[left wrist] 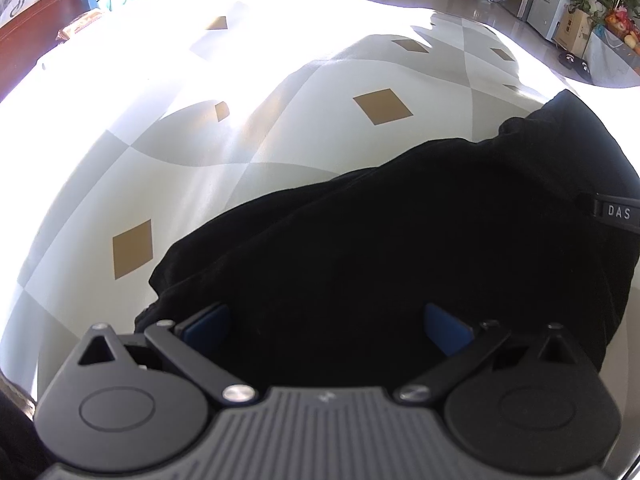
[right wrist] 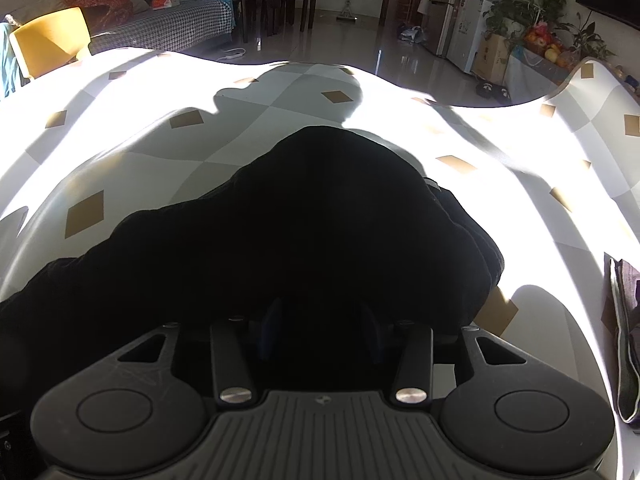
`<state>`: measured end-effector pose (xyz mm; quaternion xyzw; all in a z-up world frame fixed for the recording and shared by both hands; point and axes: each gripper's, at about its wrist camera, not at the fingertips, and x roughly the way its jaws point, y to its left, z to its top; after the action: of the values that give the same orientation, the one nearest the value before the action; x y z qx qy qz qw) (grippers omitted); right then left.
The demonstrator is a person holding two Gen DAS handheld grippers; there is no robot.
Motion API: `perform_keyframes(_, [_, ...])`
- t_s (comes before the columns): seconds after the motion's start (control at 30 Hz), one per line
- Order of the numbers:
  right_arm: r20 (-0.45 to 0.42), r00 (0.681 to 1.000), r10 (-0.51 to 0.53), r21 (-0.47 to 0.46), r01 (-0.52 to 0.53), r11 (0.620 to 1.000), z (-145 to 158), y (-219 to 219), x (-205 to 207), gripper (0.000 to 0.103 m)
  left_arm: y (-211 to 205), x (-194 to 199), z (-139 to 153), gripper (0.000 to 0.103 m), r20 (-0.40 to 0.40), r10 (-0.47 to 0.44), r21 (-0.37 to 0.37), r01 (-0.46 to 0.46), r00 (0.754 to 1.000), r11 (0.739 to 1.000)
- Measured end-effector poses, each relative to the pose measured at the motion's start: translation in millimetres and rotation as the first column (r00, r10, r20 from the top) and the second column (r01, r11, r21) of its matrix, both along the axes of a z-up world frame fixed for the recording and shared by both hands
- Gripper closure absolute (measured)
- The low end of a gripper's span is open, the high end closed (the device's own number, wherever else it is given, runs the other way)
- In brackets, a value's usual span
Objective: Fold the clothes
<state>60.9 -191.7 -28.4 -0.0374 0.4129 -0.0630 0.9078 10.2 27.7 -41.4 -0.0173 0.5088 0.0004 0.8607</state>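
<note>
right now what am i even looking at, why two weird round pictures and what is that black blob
Each picture comes from a camera on a hand-held gripper, looking along its fingers; a person holds one per hand. The left gripper stands open, blue fingers wide apart over a black garment. The right gripper is narrower, over the same garment, but too dark to tell whether it grips. The garment lies bunched on a diamond-patterned tablecloth. A second dark cloth lies at the right edge.
</note>
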Motion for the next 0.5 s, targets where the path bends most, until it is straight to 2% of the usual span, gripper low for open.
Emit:
perform_keyframes(0.1, [-0.022,1.000,-0.003,0.002,0.003,1.000,2,-3,-3,0.062,3,8,-1,0.000,-0.008,0.000,-0.009,0.000,1.000,1.000])
perform_keyframes(0.23, [-0.052,0.998,-0.020,0.078,0.024,0.997,6,-16,-6,0.061,6,11,-2,0.000,-0.019,-0.002,-0.022,0.001,1.000,1.000])
perform_keyframes(0.37, [-0.034,0.998,-0.052,0.149,0.056,0.987,13,-32,-13,0.060,9,3,-1,0.000,-0.036,0.024,-0.033,-0.025,0.999,0.999])
perform_keyframes(0.5, [-0.004,0.994,-0.109,0.183,0.108,0.977,20,-50,-17,0.059,6,-9,2,0.000,-0.048,0.009,-0.041,-0.011,0.999,0.999])
